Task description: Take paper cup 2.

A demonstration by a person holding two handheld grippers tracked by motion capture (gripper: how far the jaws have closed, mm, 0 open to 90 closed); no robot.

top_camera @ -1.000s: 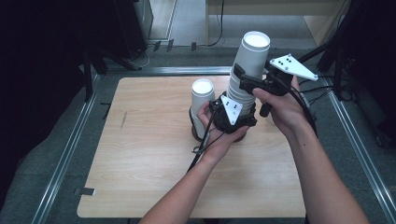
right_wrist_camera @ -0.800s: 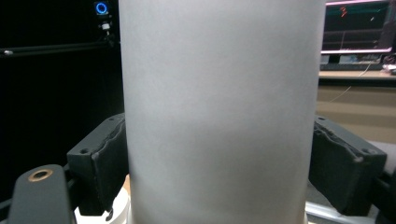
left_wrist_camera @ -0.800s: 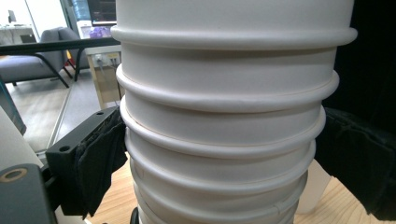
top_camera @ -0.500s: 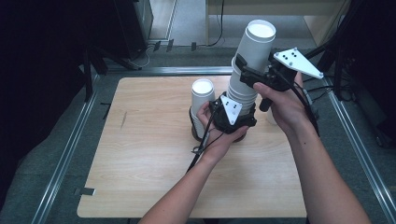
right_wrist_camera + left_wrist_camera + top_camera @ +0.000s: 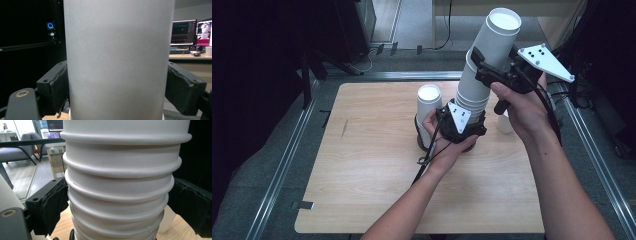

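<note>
Above a wooden table [image 5: 362, 200], the left gripper [image 5: 462, 122] clamps the ribbed base of a stack of white paper cups [image 5: 482, 85], its pads pressed on the rolled rims; the right gripper [image 5: 492, 70] holds the topmost inverted cup [image 5: 499, 35] higher up, jaws tight on its smooth wall; the stack's long axis tilts up and away toward the far right; open air lies along that line, so the top cup looks free to slide off; a second stack [image 5: 428, 107] stands just left, a lone cup [image 5: 504, 122] behind the right hand.
</note>
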